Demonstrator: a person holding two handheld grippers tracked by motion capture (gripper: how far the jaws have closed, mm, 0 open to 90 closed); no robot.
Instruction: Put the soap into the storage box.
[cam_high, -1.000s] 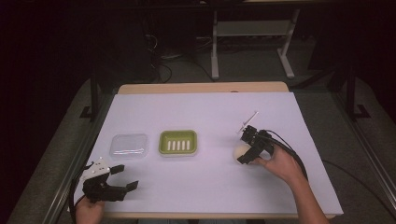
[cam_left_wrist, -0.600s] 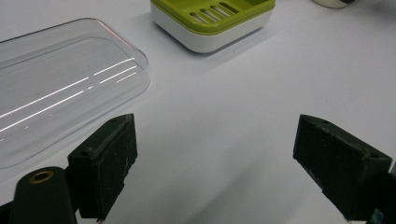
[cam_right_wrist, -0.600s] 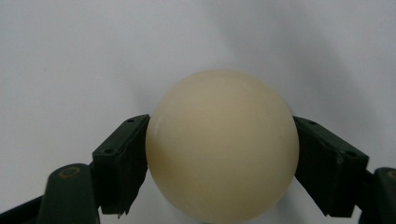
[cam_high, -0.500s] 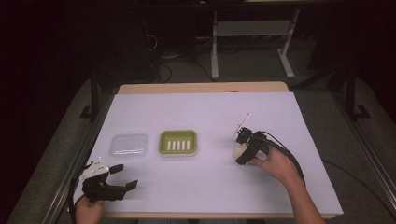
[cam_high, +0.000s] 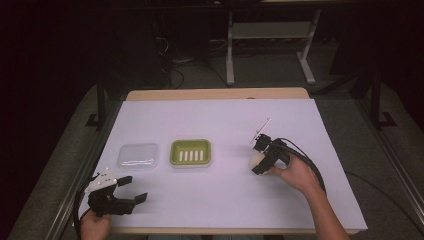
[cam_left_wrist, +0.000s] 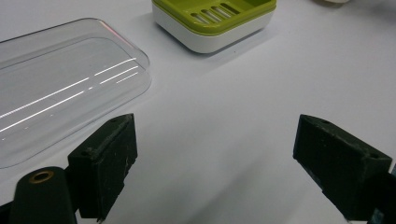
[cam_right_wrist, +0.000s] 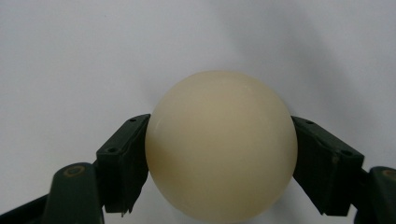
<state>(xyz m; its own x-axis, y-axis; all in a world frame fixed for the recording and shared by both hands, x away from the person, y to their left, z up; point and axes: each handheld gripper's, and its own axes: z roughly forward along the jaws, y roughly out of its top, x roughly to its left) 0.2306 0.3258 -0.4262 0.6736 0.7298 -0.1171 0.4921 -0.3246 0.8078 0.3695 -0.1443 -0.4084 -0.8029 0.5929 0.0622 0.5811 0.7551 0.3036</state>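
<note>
Grasp step in hand: right gripper (cam_high: 261, 161) clenched on cream soap bar (cam_right_wrist: 221, 147), both jaws against its sides, right of centre on white table sheet (cam_high: 225, 120). Next, likely: lift and carry left to green soap dish (cam_high: 190, 152); path open. Left gripper (cam_high: 131, 189) released, idle near front edge. Clear lid (cam_left_wrist: 56, 100) beside dish, out of the way.

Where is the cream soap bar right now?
In the high view, the cream soap bar sits right of the green soap dish, clamped in the right hand-held gripper.
</note>
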